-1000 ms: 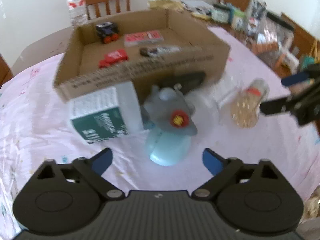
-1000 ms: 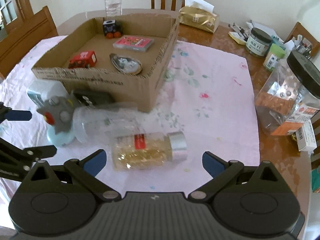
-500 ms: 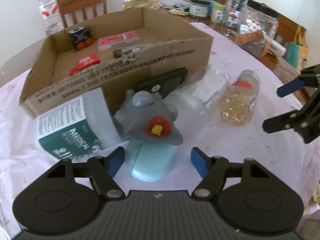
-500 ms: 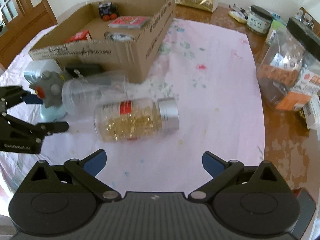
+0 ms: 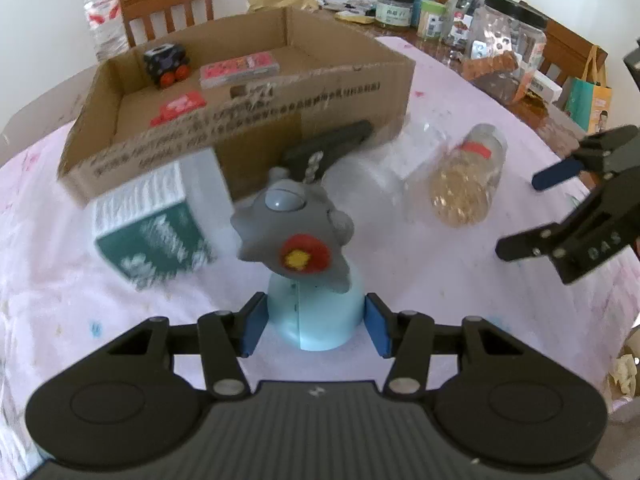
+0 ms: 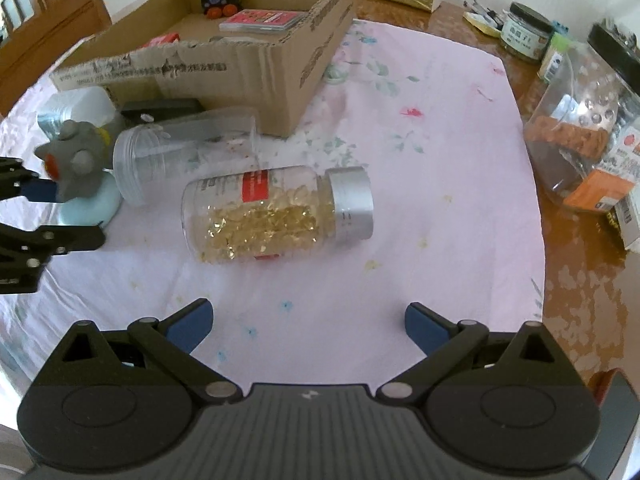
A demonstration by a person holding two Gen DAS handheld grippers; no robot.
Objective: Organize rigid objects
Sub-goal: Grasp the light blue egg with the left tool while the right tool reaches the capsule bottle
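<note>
**Left jaws closed on toy base, right jaws spread**

The left gripper (image 5: 314, 328) is clamped on the pale blue base of the grey toy figure (image 5: 292, 236), with both blue pads pressed against its sides. The right gripper (image 6: 306, 326) is held wide apart and grasps nothing; the capsule bottle (image 6: 276, 212) lies on its side just ahead of it on the pink tabletop (image 6: 420, 200). Beside the toy, a clear jar (image 6: 184, 152) and a green-and-white box (image 5: 156, 224) are seen lying against the cardboard box (image 5: 256, 120).
</note>
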